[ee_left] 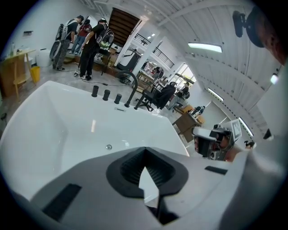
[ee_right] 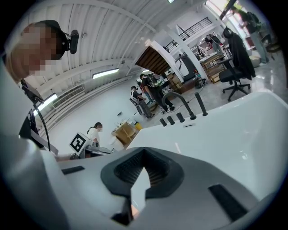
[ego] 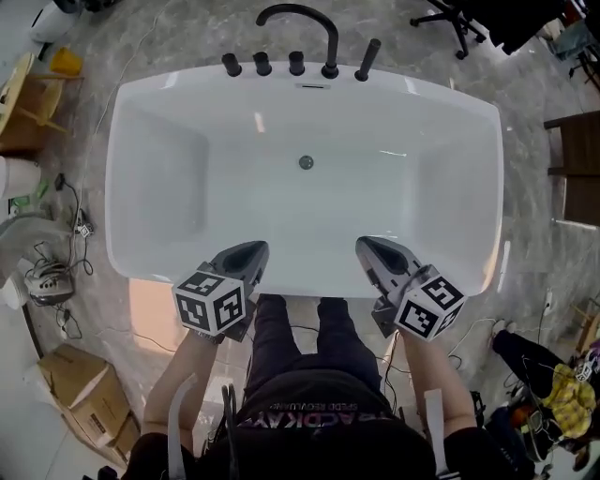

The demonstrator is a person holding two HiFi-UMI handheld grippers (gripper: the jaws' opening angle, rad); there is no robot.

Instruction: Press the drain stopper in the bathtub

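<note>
The white bathtub [ego: 122, 258] fills the head view, and its small round metal drain stopper [ego: 306, 162] sits in the middle of the floor, also visible as a speck [ee_left: 108, 147] in the left gripper view. My left gripper [ego: 251, 251] hangs over the tub's near rim, left of centre, shut with nothing held. My right gripper [ego: 366, 246] hovers over the near rim to the right, likewise shut and holding nothing. Both are well short of the stopper. The right gripper view looks along its jaws [ee_right: 143, 155] over the tub; the stopper does not show there.
A black arched faucet [ego: 302, 21] with several black knobs [ego: 262, 64] lines the tub's far rim. Around the tub: a cardboard box [ego: 82, 389], a wooden stool [ego: 28, 103], an office chair [ego: 452, 21], floor cables [ego: 56, 272]. People [ee_left: 90, 40] stand beyond the tub.
</note>
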